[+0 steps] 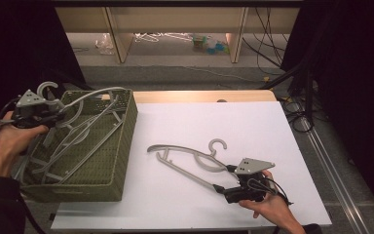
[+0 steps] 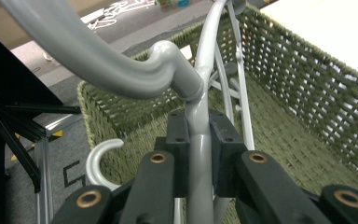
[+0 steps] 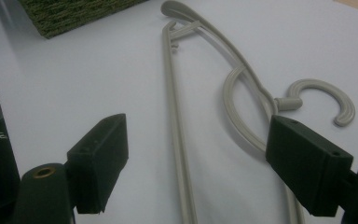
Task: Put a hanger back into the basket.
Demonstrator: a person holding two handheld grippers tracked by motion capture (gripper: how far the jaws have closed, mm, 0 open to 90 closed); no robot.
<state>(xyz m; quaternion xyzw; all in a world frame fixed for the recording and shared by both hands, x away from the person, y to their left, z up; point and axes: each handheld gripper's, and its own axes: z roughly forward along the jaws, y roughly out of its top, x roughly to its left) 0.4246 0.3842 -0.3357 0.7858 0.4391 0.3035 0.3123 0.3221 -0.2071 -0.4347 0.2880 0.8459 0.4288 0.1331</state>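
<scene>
In the high view, two tools are working: the left tool (image 1: pixel 53 117) is gripping a grey hanger (image 1: pixel 85 124) over the basket (image 1: pixel 121 141) at the left, while a second hanger (image 1: pixel 187 163) is lying on the white table (image 1: pixel 272 126), long axis running far-left to near-right, hook far. In the left gripper view, the pads (image 2: pixel 179 149) are clenching the hanger's bar (image 2: pixel 199 158). In the right gripper view, the right tool (image 3: pixel 196 158) is standing released astride the lying hanger (image 3: pixel 177 140).

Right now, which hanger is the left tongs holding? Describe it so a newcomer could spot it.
Start at the green woven basket on the table's left side. Several grey hangers lie in it; the held hanger is the one raised at the basket's far left corner. It alone is clamped in the left tongs, its hook poking up above the basket rim.
</scene>
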